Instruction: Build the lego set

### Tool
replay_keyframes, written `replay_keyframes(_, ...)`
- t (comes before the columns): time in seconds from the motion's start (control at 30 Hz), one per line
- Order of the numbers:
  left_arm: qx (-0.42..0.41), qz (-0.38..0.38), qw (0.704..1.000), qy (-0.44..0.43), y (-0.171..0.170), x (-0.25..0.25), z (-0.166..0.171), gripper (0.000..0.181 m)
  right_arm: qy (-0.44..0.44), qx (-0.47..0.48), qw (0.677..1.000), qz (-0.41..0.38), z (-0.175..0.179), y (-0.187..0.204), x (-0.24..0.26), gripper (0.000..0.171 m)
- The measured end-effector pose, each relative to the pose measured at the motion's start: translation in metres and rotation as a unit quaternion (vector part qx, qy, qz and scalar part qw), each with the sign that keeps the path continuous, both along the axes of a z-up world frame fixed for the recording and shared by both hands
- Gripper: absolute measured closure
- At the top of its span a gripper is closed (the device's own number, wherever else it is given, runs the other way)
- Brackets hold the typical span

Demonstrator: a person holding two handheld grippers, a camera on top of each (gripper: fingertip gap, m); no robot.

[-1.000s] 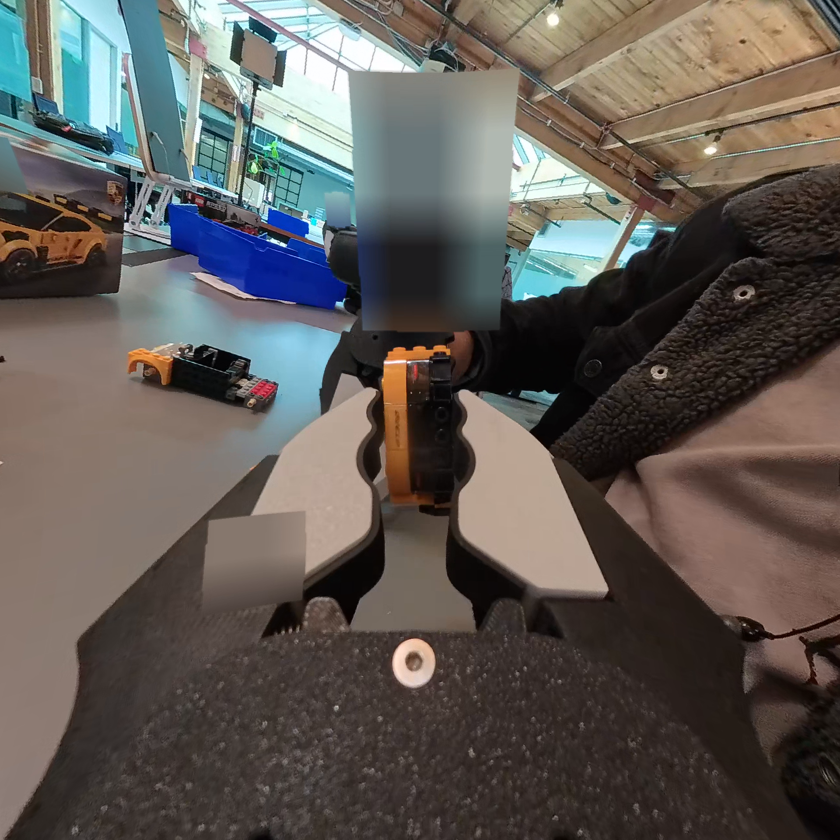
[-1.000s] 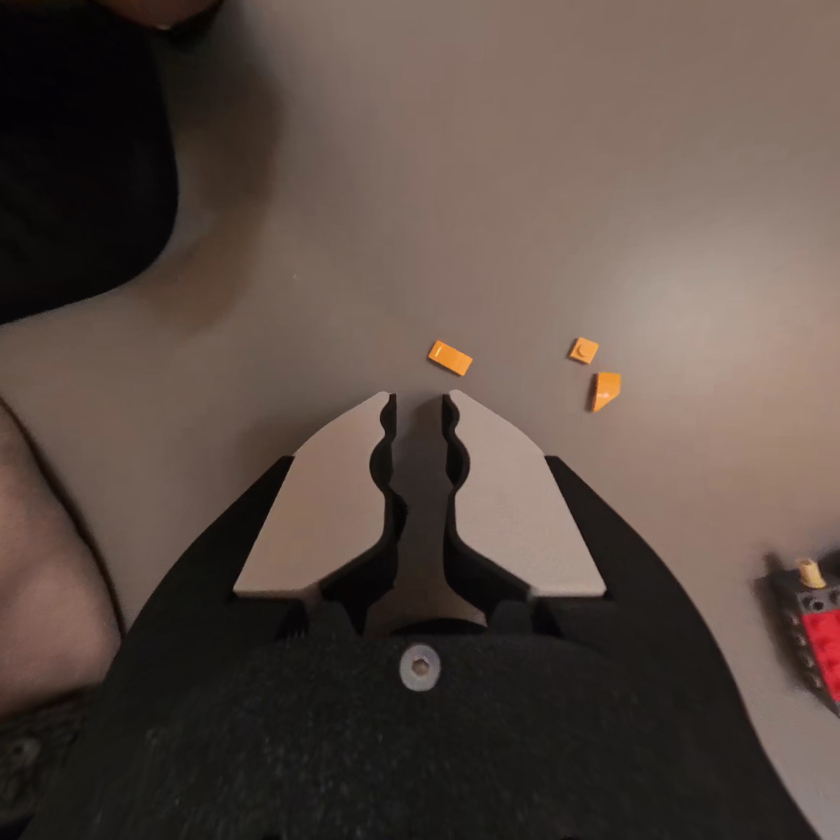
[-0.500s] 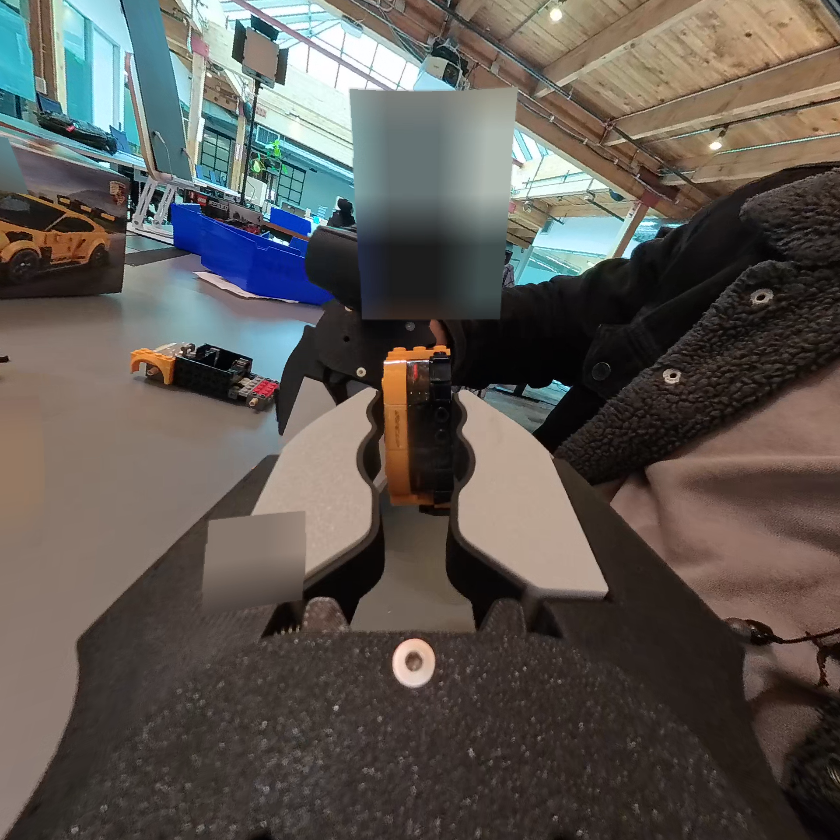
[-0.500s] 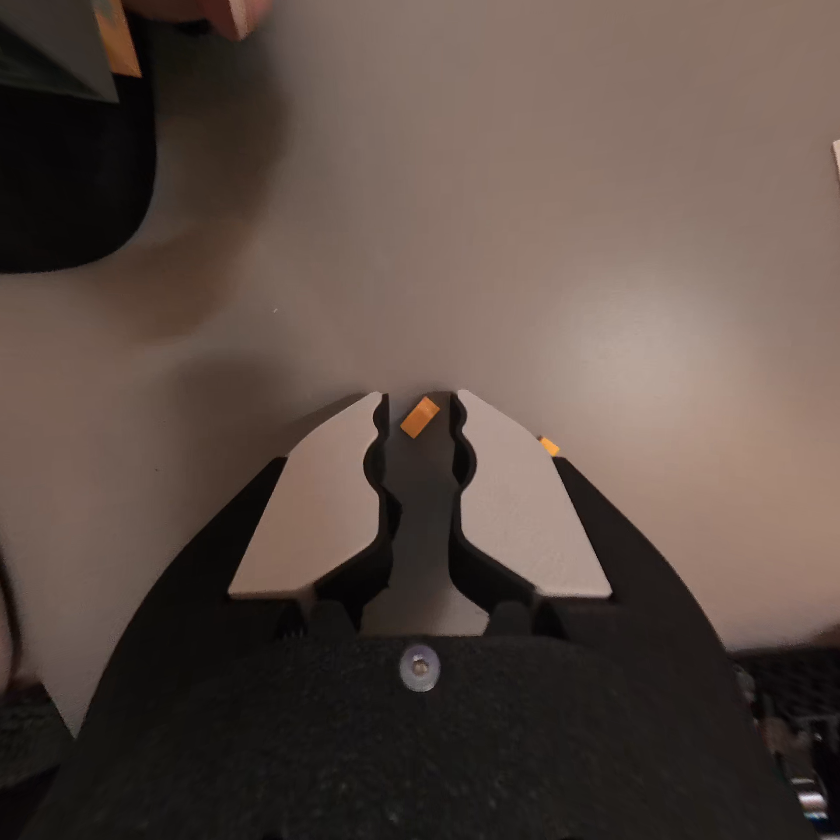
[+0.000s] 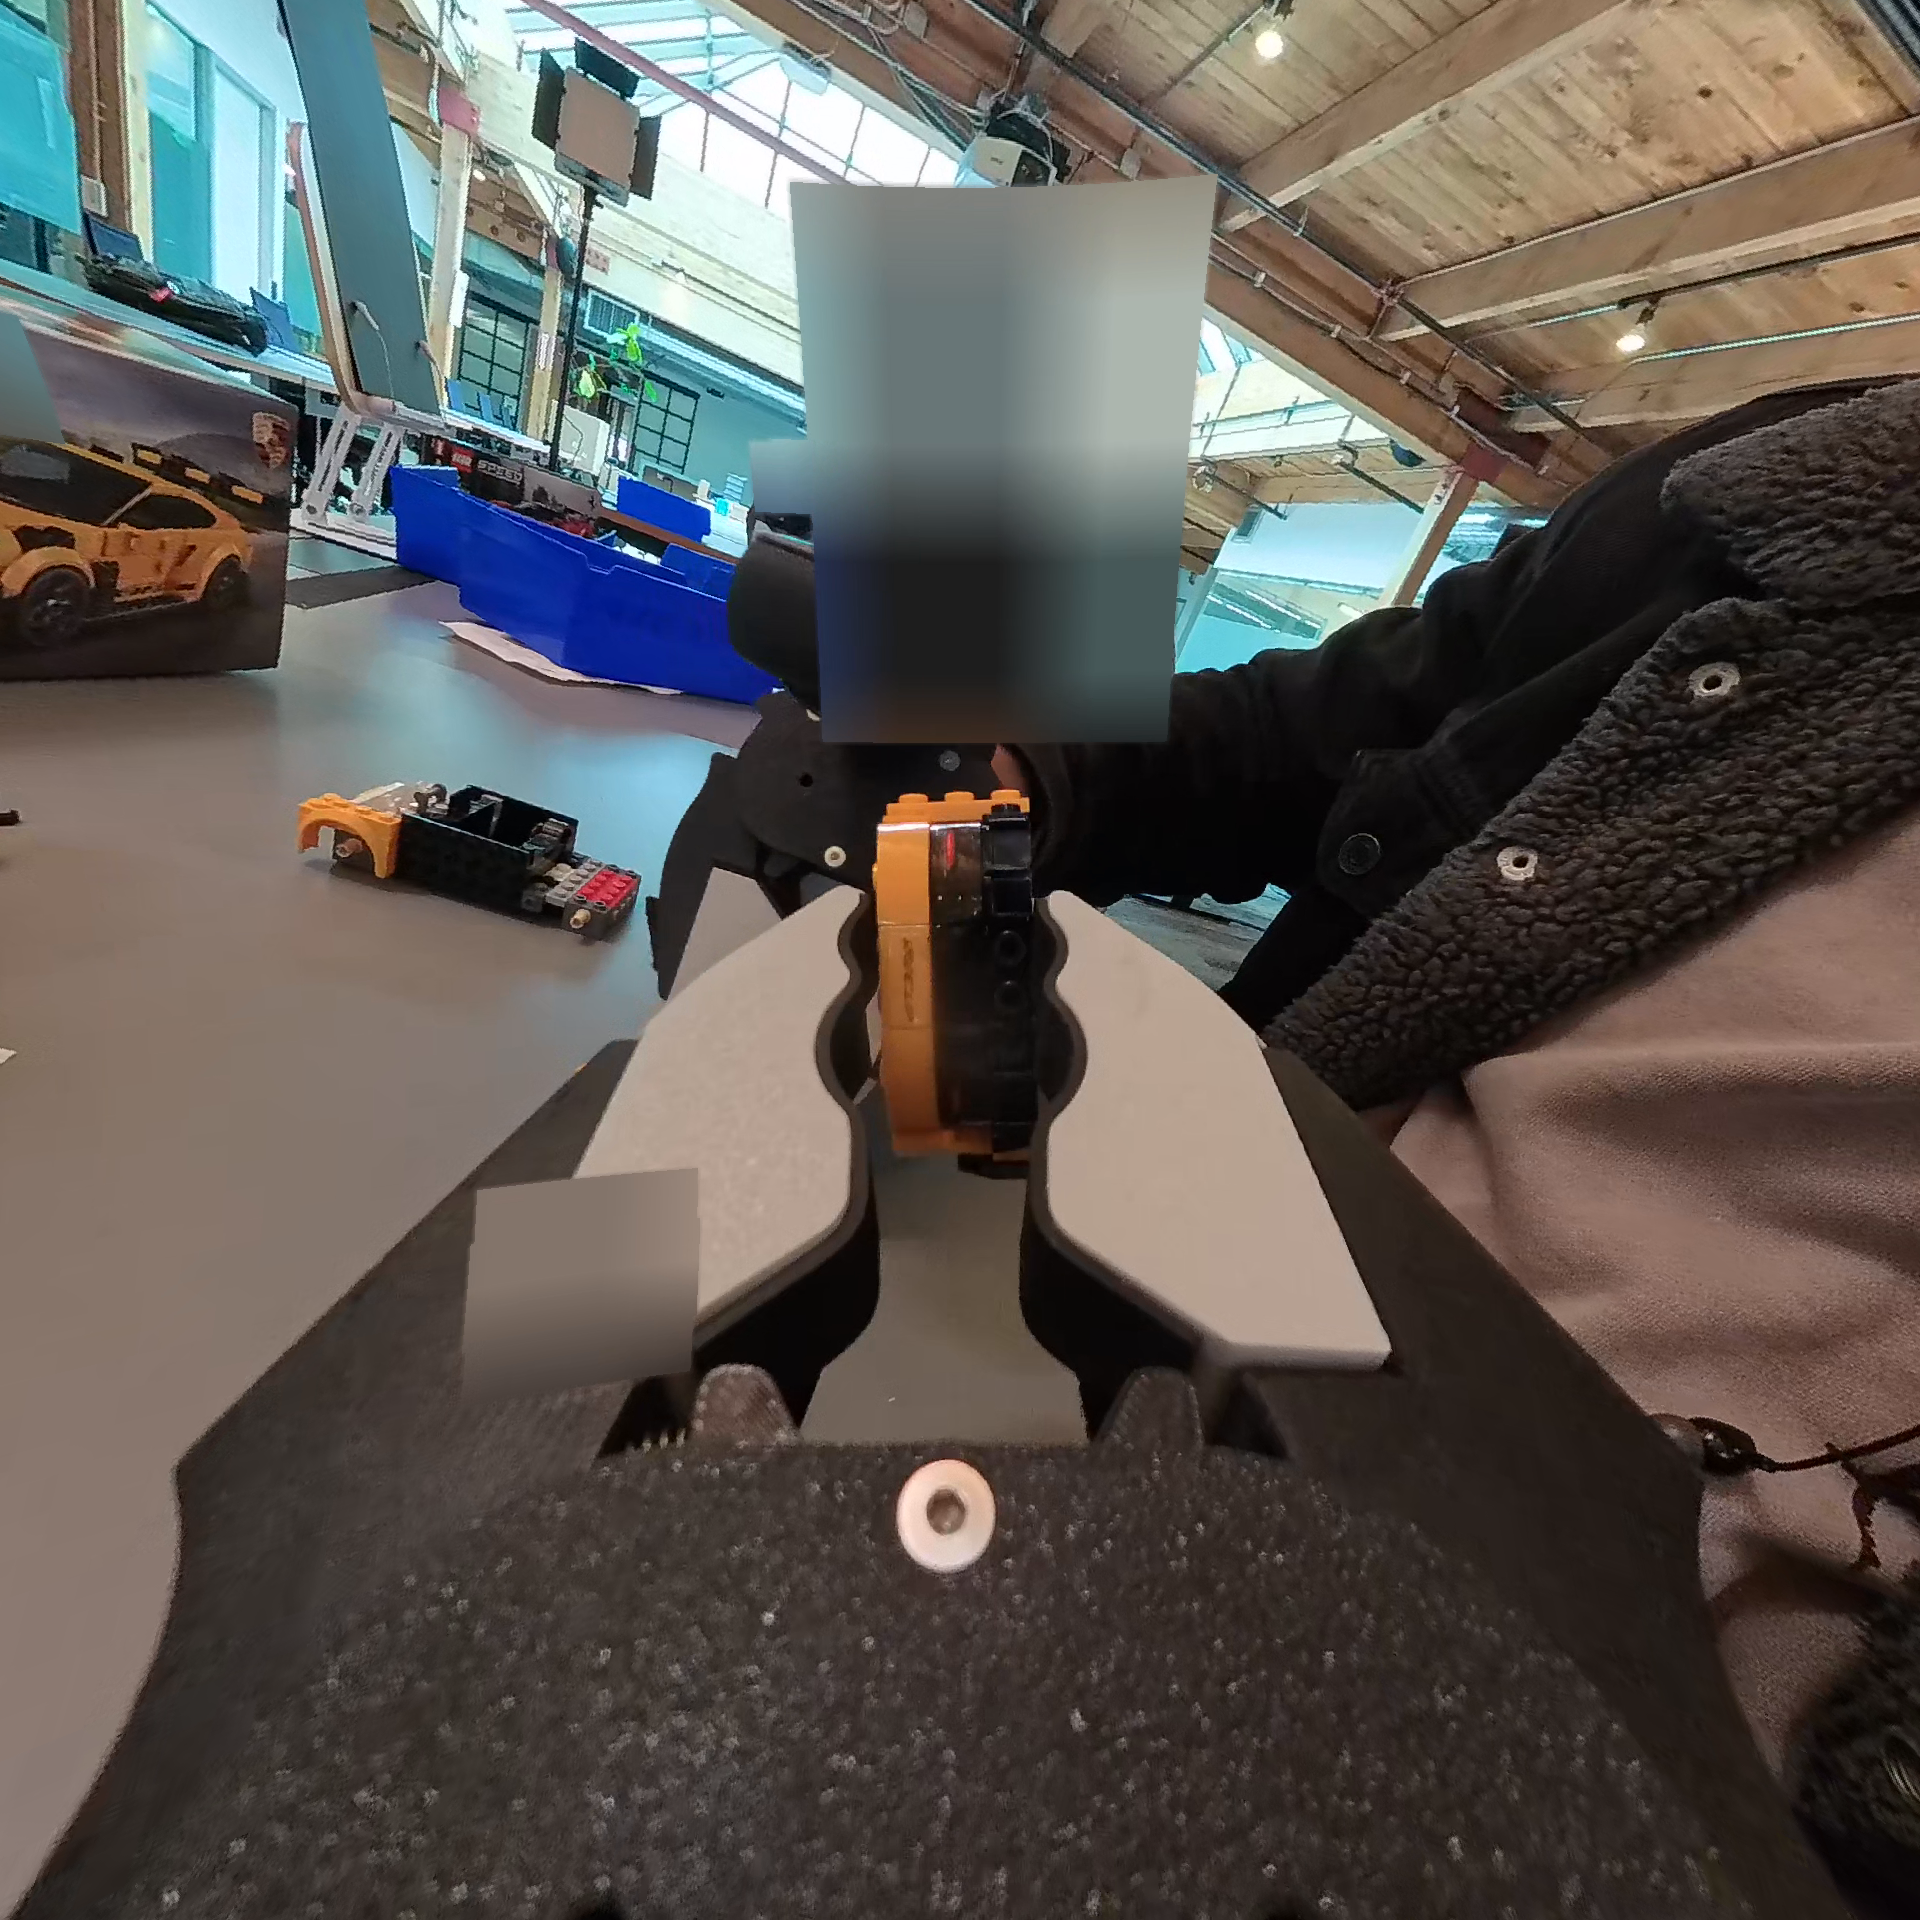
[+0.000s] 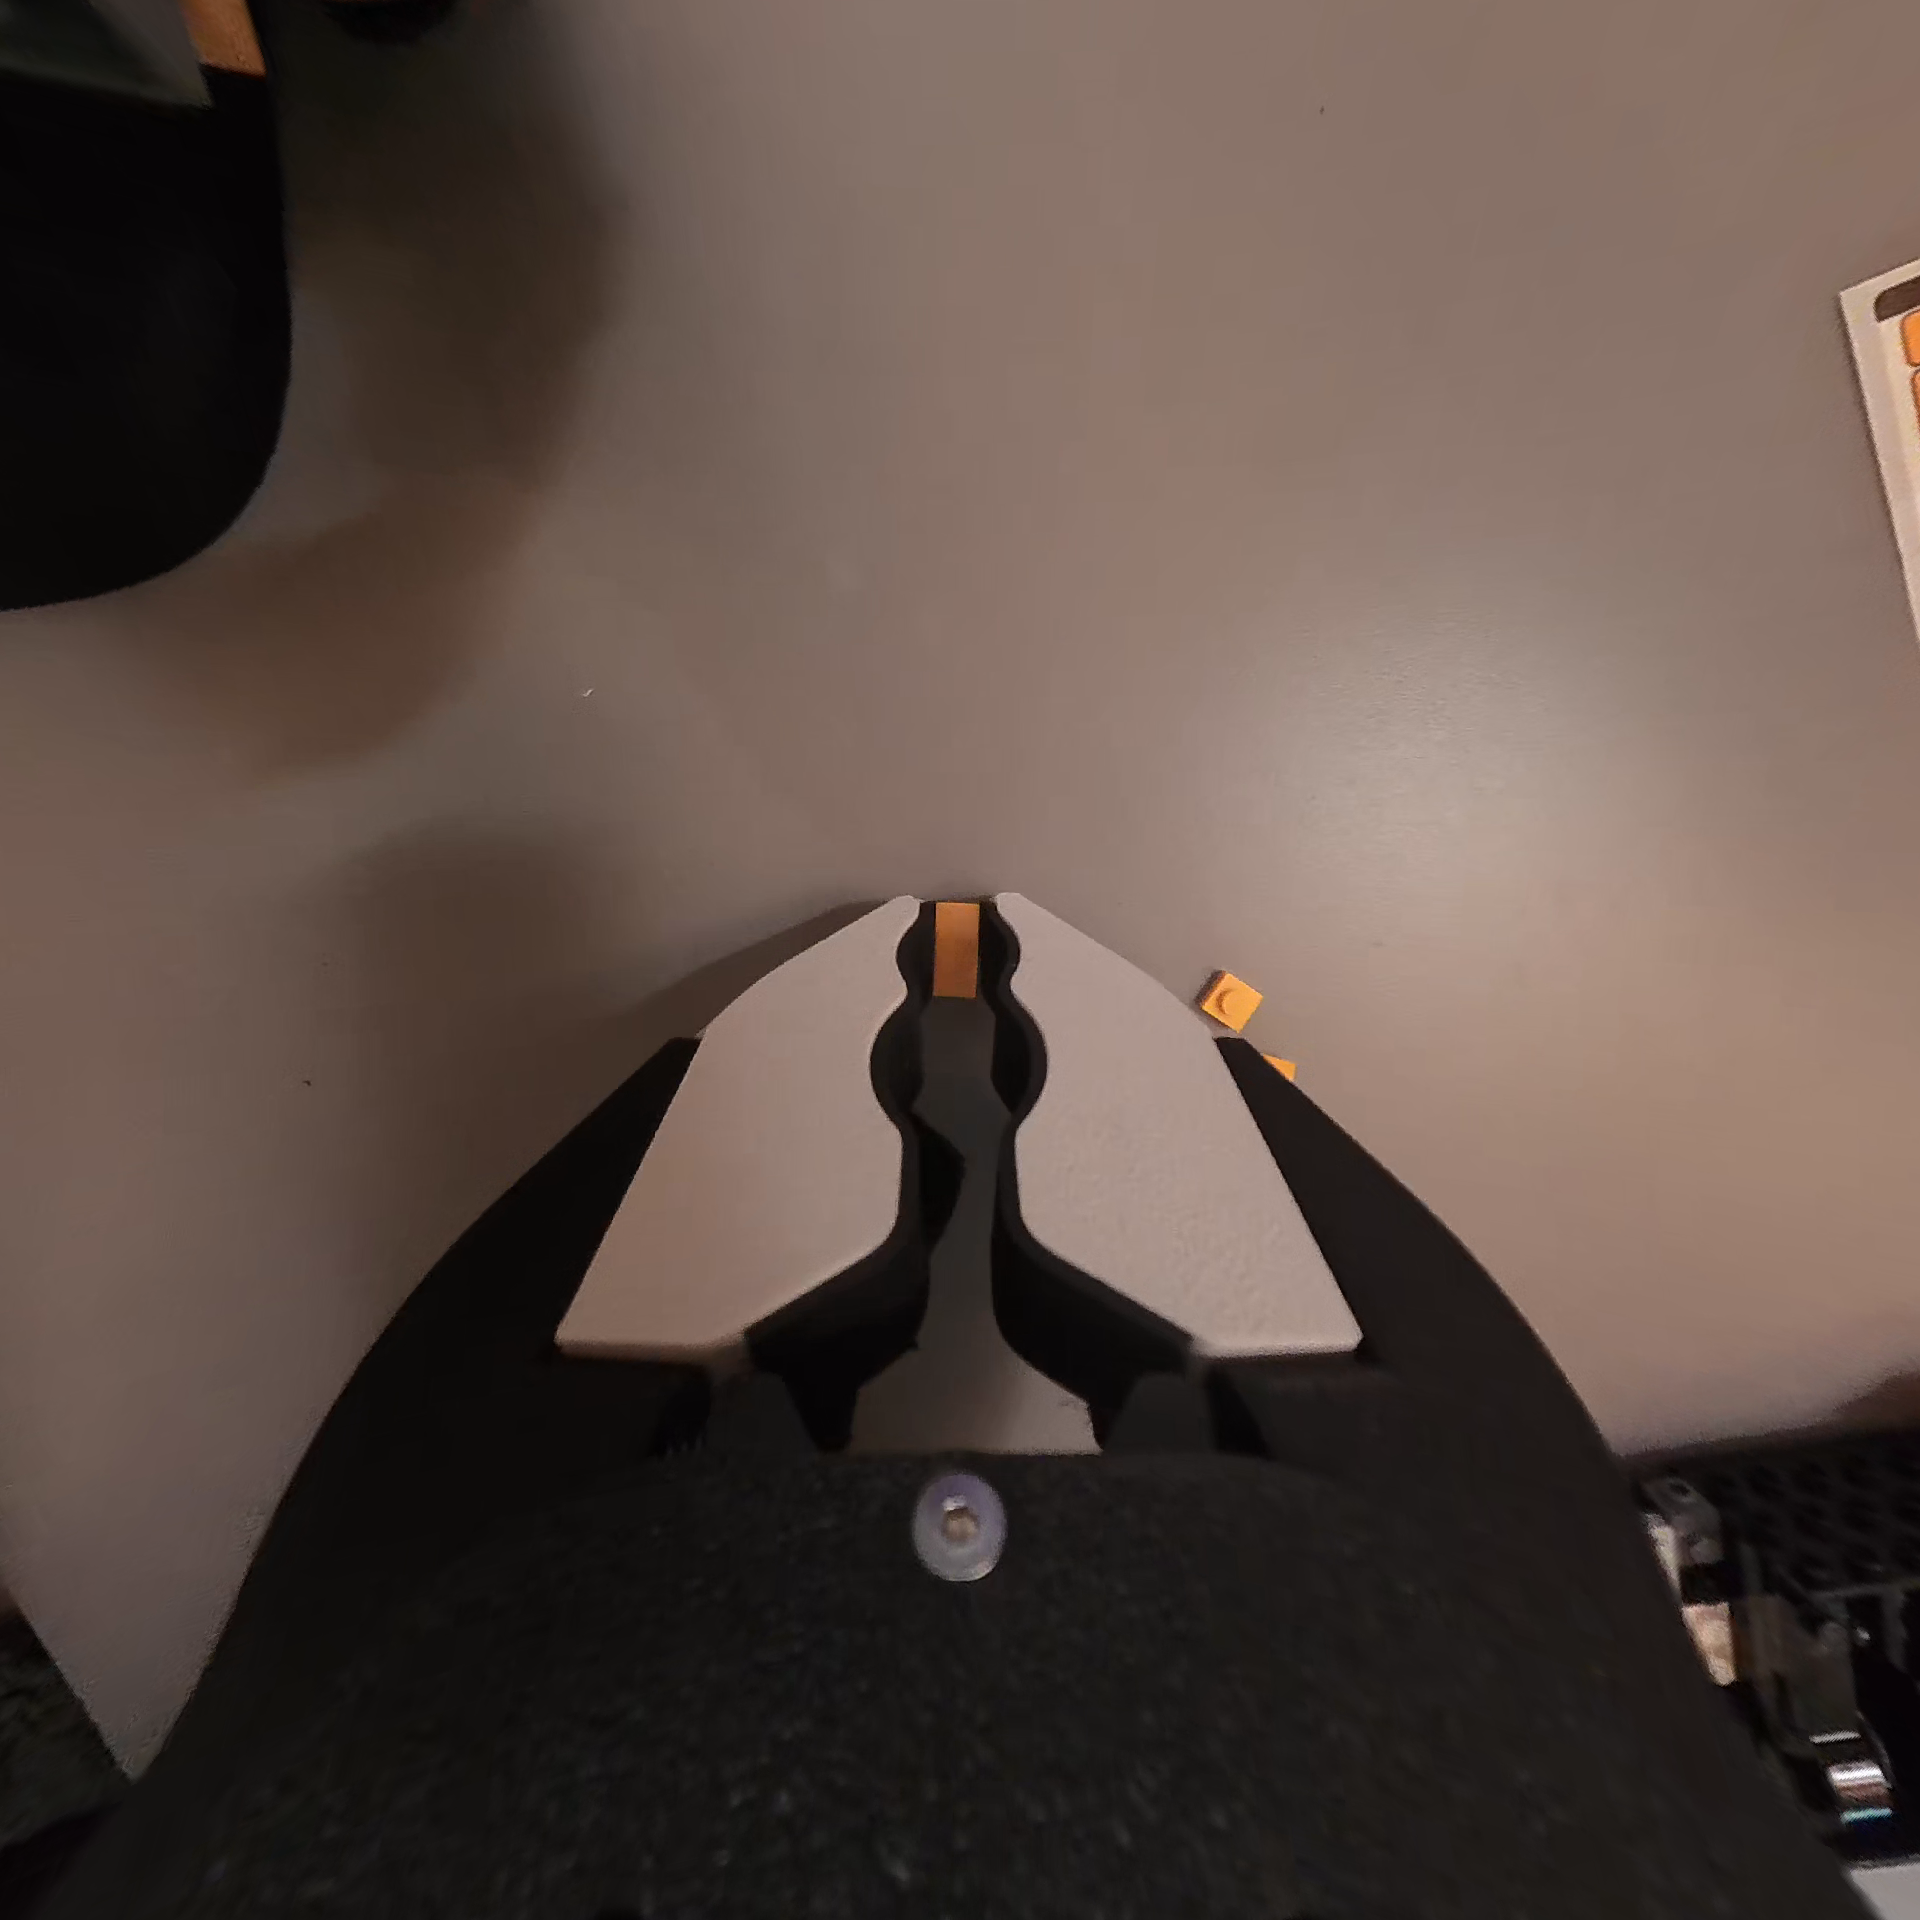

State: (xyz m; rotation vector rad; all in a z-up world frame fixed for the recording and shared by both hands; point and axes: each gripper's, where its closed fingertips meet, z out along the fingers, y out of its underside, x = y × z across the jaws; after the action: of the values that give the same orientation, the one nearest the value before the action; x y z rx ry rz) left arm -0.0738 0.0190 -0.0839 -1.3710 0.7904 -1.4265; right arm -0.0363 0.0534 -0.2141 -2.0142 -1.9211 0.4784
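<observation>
My left gripper is shut on an orange and black lego sub-assembly and holds it upright above the grey table. My right gripper points down at the table and is shut on a small orange lego tile, pinched at its fingertips. It also shows in the left wrist view, low over the table behind the held piece. A partly built black lego chassis with an orange arch and red part lies on the table to the left.
Two small orange pieces lie just right of my right fingers. An instruction sheet lies at the right edge. The set's box and blue bins stand at the back. A person's dark jacket fills the right.
My right gripper moved down and forward over the orange tile, opened around it, then closed on it. The tile turned straight between the pads. My left gripper held still.
</observation>
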Motion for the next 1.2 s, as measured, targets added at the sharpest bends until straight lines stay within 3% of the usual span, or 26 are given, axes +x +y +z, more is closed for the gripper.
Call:
replay_keyframes(0.23, -0.004, 0.0, 1.0, 0.004, 0.001, 0.001, -0.002, 0.154, 0.06, -0.025, 0.998, 0.0, 0.015, 0.004, -0.002, 0.163)
replay_keyframes(0.47, -0.018, -0.004, 1.0, 0.016, 0.001, 0.003, -0.006, 0.154, 0.242, -0.119, 0.963, 0.031, 0.105, -0.003, -0.024, 0.163)
replay_keyframes(0.6, -0.023, -0.009, 0.999, 0.021, 0.001, 0.005, -0.008, 0.154, 0.28, -0.161, 0.945, 0.057, 0.136, -0.012, -0.03, 0.164)
replay_keyframes(0.8, -0.025, -0.015, 0.999, 0.024, -0.001, 0.006, -0.009, 0.154, 0.292, -0.223, 0.927, 0.076, 0.151, -0.023, -0.039, 0.164)
replay_keyframes(1.2, -0.025, -0.013, 0.999, 0.017, -0.001, 0.005, -0.006, 0.154, 0.282, -0.304, 0.91, 0.018, 0.142, -0.017, -0.049, 0.164)
